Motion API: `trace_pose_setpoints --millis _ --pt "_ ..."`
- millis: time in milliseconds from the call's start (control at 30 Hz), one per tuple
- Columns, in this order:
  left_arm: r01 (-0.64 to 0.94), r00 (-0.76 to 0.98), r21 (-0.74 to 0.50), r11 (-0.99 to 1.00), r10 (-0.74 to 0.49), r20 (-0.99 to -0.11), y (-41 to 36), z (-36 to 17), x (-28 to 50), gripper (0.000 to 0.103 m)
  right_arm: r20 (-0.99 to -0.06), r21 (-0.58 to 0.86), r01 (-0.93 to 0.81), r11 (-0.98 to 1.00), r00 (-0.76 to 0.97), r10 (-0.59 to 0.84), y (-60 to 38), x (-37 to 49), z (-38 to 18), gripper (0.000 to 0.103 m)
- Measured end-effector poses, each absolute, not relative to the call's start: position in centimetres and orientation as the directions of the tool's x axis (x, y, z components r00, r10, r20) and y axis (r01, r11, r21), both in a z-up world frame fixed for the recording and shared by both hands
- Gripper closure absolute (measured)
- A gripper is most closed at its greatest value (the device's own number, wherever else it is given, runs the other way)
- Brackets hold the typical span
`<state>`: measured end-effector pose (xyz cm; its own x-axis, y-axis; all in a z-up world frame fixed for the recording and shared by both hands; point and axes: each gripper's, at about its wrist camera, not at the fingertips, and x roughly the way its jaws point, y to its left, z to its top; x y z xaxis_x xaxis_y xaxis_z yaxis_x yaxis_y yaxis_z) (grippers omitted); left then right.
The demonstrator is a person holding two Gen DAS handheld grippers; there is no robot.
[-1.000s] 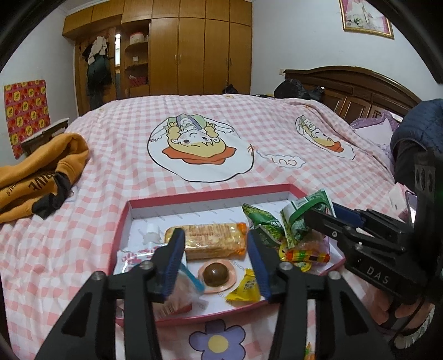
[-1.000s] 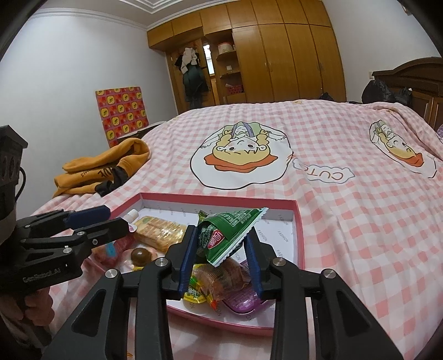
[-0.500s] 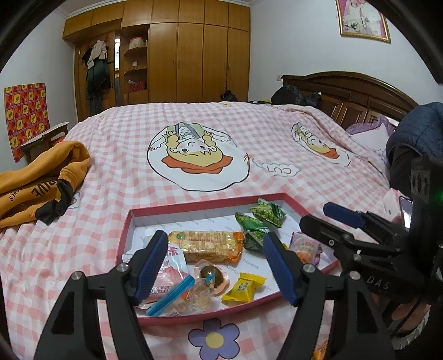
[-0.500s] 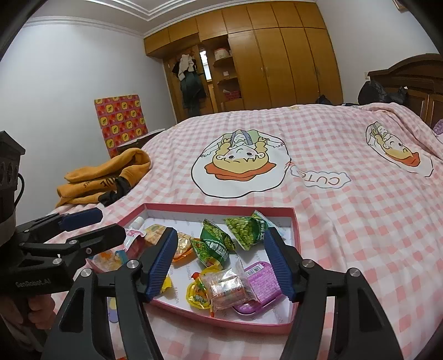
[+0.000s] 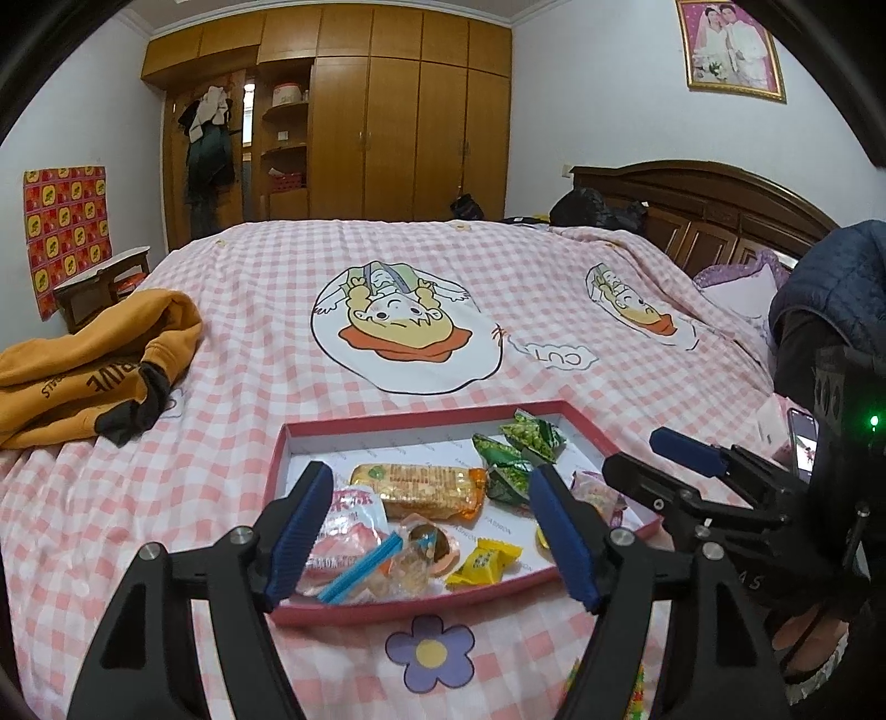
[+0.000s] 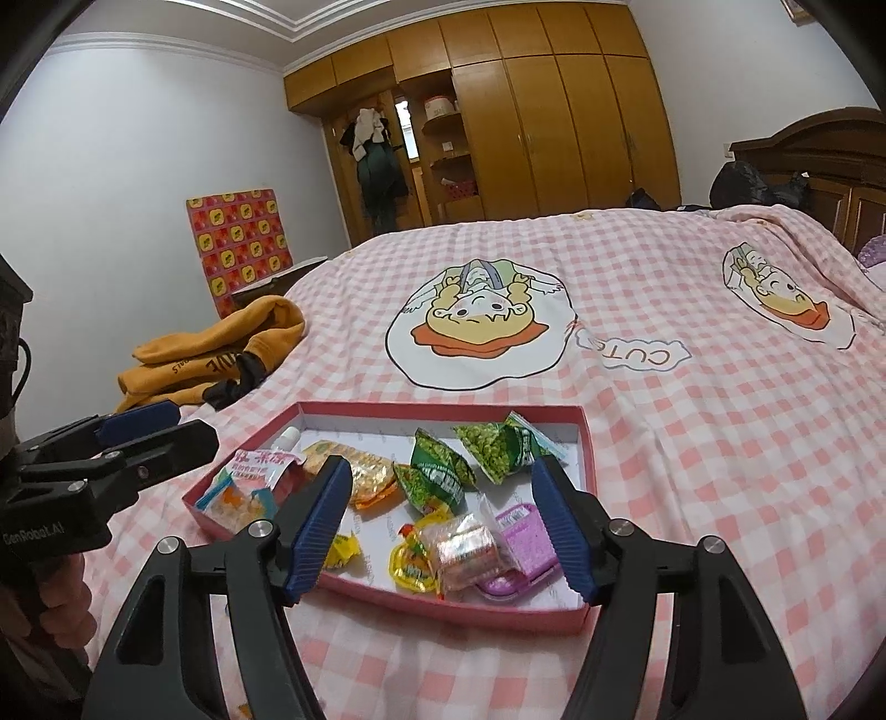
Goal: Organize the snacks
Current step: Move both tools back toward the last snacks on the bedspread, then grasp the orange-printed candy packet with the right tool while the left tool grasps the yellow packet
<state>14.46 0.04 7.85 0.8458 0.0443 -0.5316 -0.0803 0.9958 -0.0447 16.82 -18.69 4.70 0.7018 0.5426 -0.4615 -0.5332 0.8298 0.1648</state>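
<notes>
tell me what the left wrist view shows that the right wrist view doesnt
Only the left wrist view shows the framed photo on the wall, the purple flower print on the sheet in front of the tray, and the phone at far right.

Only the right wrist view shows the purple packet and the white bottle in the tray.

Both show the red tray of snacks, the green packets, the cracker pack, the orange hoodie and both grippers open, left gripper, right gripper.

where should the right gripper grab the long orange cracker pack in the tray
Grip the orange cracker pack across its short width near the middle, coming from above. It lies flat and lengthwise across the red tray, so its long sides are exposed, though a green packet crowds its right end.
</notes>
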Motion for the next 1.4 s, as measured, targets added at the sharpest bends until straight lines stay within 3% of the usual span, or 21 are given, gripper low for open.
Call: trace_pose_setpoints --millis 400,833,900,933,967,1400 --pt "-0.064 0.787 -0.068 0.996 0.009 -0.616 -1.6 5.3 10.6 0.026 -0.547 0.165 -0.502 0.849 0.67 0.503 -20.0 13.2 3.1 0.034" --pt "-0.177 0.69 -0.148 0.973 0.016 -0.723 -1.7 1.0 4.7 0.026 -0.675 0.139 -0.68 0.719 0.466 0.572 -17.0 8.3 -1.7 0.037" --pt "-0.195 0.679 -0.167 0.967 0.01 -0.734 -1.2 0.8 4.3 0.026 -0.666 0.132 -0.701 0.701 0.461 0.586 -16.5 8.1 -1.7 0.052" --pt "-0.201 0.675 -0.171 0.965 0.01 -0.737 -1.1 0.7 4.1 0.026 -0.661 0.139 -0.702 0.699 0.459 0.593 -16.6 8.2 -1.7 0.065" --pt "-0.208 0.671 -0.169 0.963 0.015 -0.741 -1.0 0.6 4.0 0.026 -0.655 0.154 -0.7 0.698 0.457 0.602 -16.7 8.2 -1.7 0.069" --pt "-0.155 0.686 -0.126 0.98 0.015 -0.728 -4.3 1.1 4.8 0.026 -0.534 0.33 -0.578 0.746 0.537 0.653 -22.4 9.7 0.8 0.069"
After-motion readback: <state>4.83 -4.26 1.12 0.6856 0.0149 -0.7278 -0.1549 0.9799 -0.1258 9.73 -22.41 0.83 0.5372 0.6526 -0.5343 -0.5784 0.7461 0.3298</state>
